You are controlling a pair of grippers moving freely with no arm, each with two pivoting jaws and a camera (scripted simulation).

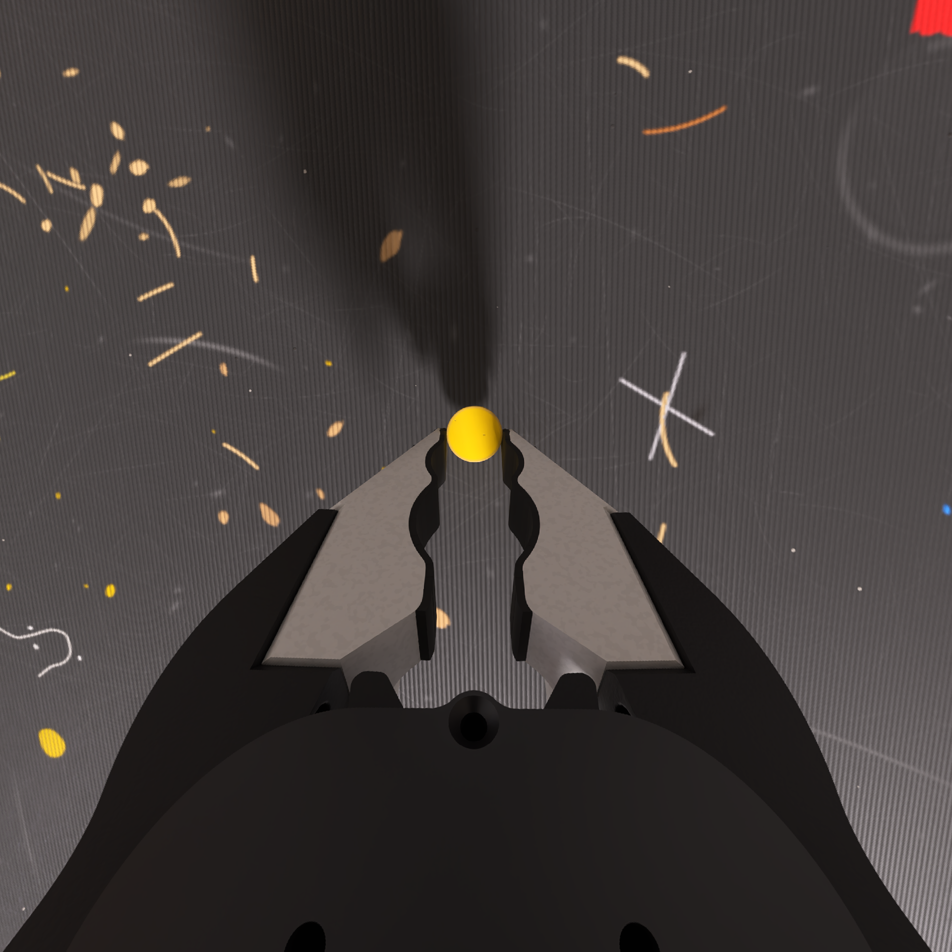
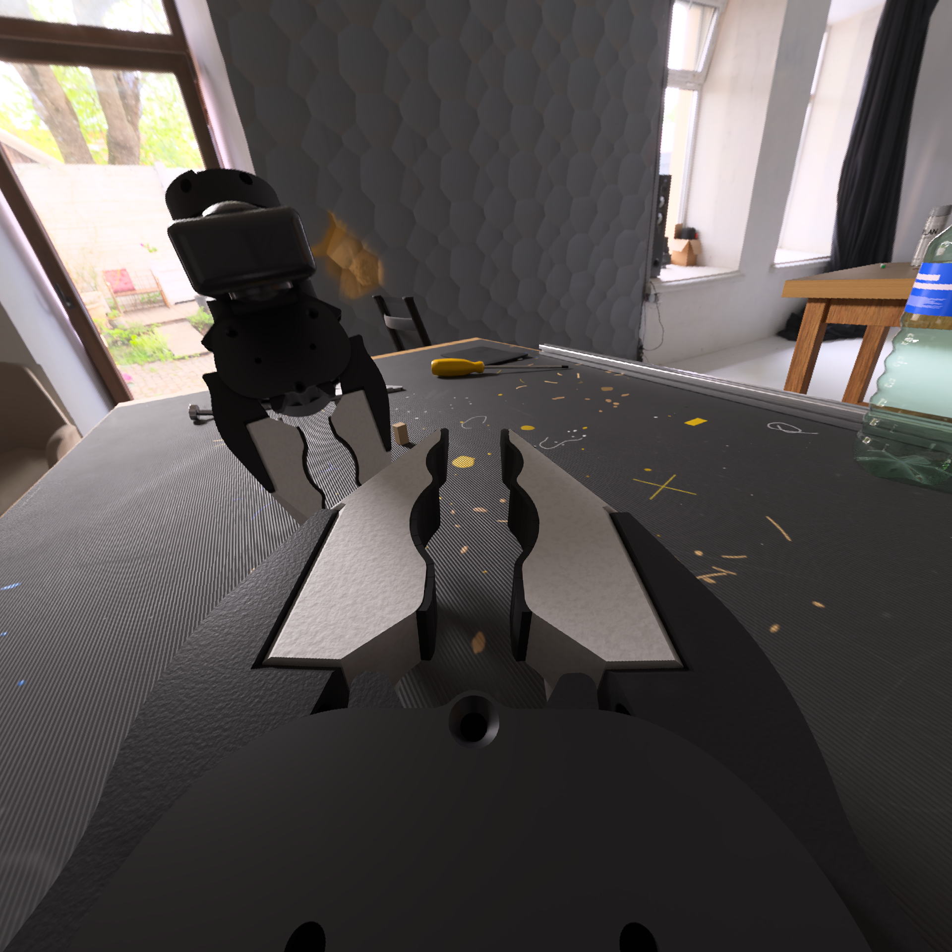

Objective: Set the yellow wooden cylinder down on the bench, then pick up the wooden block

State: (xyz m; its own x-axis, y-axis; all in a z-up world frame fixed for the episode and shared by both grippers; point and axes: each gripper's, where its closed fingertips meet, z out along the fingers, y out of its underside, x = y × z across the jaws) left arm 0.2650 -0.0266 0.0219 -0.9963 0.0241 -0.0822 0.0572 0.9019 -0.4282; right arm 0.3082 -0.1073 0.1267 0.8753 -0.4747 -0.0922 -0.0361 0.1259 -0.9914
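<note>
In the left wrist view my left gripper [image 1: 474,437] points straight down at the dark bench [image 1: 566,257]. It is shut on the yellow wooden cylinder [image 1: 474,432], seen end-on between the fingertips, close above or on the surface. In the right wrist view the left gripper [image 2: 335,489] stands steeply over the bench at the left, with its fingertips and the cylinder hidden behind my right finger. The small wooden block [image 2: 401,432] stands on the bench just beyond it. My right gripper [image 2: 474,438] is open and empty, low over the bench, with the block a little left of its tips.
A yellow-handled screwdriver [image 2: 458,367] and a dark flat pad [image 2: 484,354] lie at the far edge. A bolt [image 2: 198,412] lies far left. A plastic bottle [image 2: 912,391] stands at the right, by a metal rail [image 2: 669,371]. A red object [image 1: 932,18] shows at the corner.
</note>
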